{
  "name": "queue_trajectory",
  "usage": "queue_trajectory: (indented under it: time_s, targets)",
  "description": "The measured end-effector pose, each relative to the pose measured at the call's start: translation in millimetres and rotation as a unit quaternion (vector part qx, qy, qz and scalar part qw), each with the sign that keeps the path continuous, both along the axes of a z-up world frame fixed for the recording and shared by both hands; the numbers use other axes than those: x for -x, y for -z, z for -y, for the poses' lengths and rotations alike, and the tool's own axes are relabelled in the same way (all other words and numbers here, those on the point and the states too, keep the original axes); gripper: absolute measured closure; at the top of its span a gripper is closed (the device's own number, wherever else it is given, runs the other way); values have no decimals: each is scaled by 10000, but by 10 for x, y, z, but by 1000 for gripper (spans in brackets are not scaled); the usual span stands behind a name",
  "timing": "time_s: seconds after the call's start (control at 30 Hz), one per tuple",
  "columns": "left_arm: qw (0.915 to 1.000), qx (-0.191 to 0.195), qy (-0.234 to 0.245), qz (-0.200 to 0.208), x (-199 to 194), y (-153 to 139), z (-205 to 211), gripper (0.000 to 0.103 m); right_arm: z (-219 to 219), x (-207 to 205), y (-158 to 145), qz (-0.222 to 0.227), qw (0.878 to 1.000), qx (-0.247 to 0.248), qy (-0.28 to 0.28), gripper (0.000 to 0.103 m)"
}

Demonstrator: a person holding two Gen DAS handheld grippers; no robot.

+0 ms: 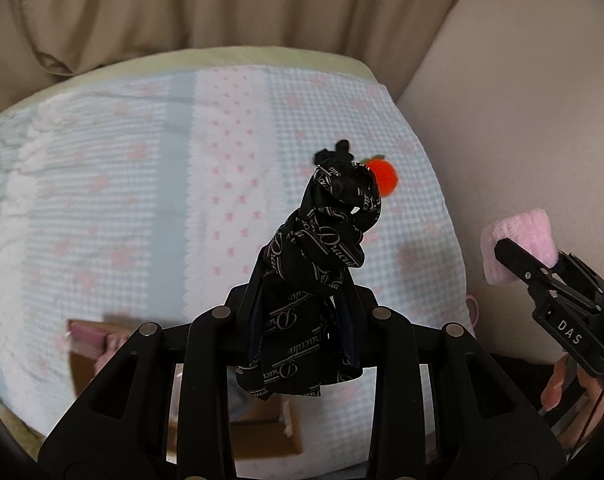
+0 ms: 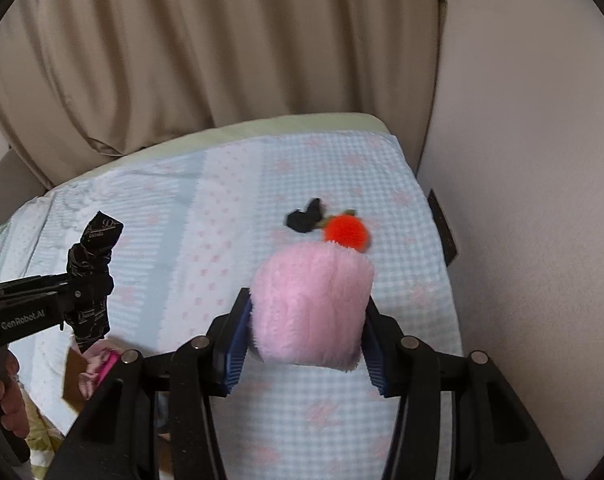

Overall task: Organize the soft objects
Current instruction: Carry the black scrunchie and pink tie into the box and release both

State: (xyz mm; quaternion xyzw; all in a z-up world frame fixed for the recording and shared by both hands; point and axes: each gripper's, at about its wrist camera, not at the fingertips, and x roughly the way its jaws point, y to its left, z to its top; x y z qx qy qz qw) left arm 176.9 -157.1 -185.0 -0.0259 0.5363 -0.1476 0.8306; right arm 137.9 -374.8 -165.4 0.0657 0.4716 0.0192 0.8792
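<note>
Beige curtain [image 2: 205, 60] fills the back of the room, hanging in heavy folds down to the bed [image 1: 121, 200], and that bed is spread with a pale blue and white blanket dotted with pink flowers. A plain wall [image 2: 522, 200] runs along its right side. Near the bed's front edge a cardboard box [image 1: 261, 432] sits low, partly hidden behind the gripper frames, with something pink inside it. Now the hands: the left gripper [image 1: 302, 320] has its jaws clenched on a black printed scarf [image 1: 326, 240], knotted and standing up out of the grip, with its loose ends hanging below. The right gripper [image 2: 308, 320] has its jaws grasping a pink fluffy plush [image 2: 312, 308], squeezed between the blue pads [image 2: 237, 344], held above the blanket. Both loads are up in the air, the two grippers well apart, left and right. Further back on the blanket lies an orange plush fruit [image 2: 346, 232] with a little green leaf, and just beside it, touching its left side, a small black fabric piece [image 2: 306, 220].
</note>
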Motion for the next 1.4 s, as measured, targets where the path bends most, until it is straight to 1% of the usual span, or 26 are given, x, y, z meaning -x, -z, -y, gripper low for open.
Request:
queue_trajectory:
  time_s: [0.13,0.2,0.33,0.5,0.73,0.83,0.93,1.0,1.13,1.3,1.4]
  targets:
    - [9999,-1,-128,104,256,-159,-432,75,-429,189,-162,55,9999,-12,-115,57]
    - [9997,-2,-185,131,359,-190,-651,75,-651,277,-201,54,9998,-32,-162,57]
    - [9994,-88,-310,148,610,-200,-1165,75,-1119,425,-194,-46,9994,-174,-297,57]
    - [9988,-174,-462,3,821,-44,-1705,75,-1673,596,-10,-243,9984,-237,-462,57]
    - [9980,-233,-421,-414,1075,370,-2287,75,-2217,753,347,-726,9957,-297,-483,57]
    - [9974,-259,-316,-591,1117,572,-2385,75,-2372,797,543,-971,9940,-299,-411,57]
    - [9963,-301,-181,-788,1129,839,-2426,75,-2473,776,747,-1187,9918,-343,-326,57]
    - [9950,-303,-137,-938,1105,999,-2406,75,-2530,720,919,-1352,9898,-369,-249,57]
    - [9923,-342,-14,-1188,1022,1343,-2329,75,-2589,613,1139,-1527,9874,-380,-178,57]
    - [9893,-456,48,-1387,915,1638,-2221,75,-2632,418,1405,-1773,9825,-500,-277,57]
    - [9870,-483,31,-1530,864,1756,-2206,75,-2653,345,1476,-1803,9815,-511,-383,57]
